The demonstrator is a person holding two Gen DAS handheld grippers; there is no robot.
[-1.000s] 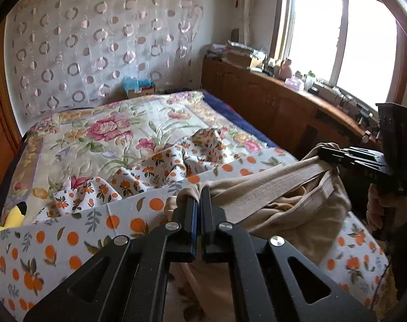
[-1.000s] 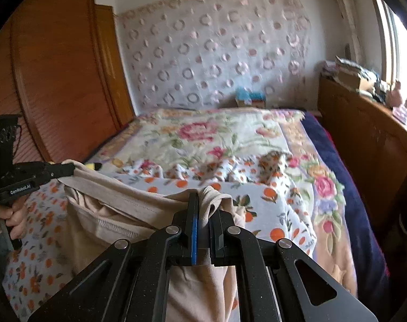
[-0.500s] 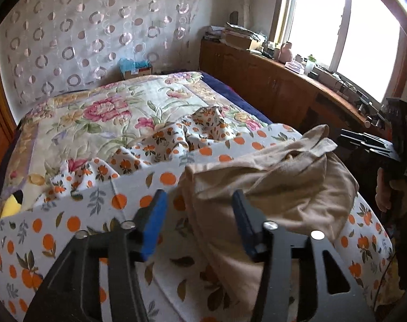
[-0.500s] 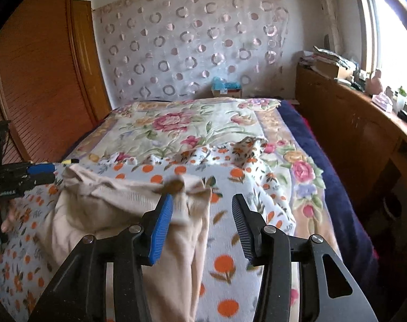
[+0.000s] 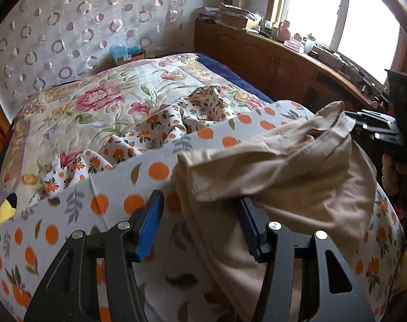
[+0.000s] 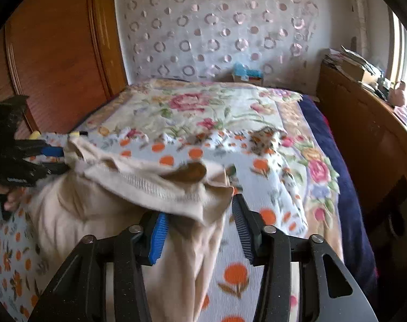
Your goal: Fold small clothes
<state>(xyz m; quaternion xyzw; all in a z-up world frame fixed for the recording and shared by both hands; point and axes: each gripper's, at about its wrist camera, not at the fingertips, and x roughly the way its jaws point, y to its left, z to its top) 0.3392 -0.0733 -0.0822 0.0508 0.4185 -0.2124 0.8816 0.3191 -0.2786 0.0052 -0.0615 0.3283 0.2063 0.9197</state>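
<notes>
Both grippers have let go of the beige garment (image 5: pixel 297 166), now slumped on the bed (image 5: pixel 155 171). Left gripper (image 5: pixel 200 228) jaws stand open; right gripper (image 6: pixel 200 230) jaws are closing, cloth between, unpinched.

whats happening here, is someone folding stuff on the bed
Yes. A person with a handheld gripper in each hand is working on a beige garment lying rumpled on an orange-dotted sheet spread over the bed. The left gripper is open with the cloth lying loosely between its jaws. The right gripper has jaws apart around the garment's other edge and they are closing, not yet pinching it. No neat fold shows yet.
</notes>
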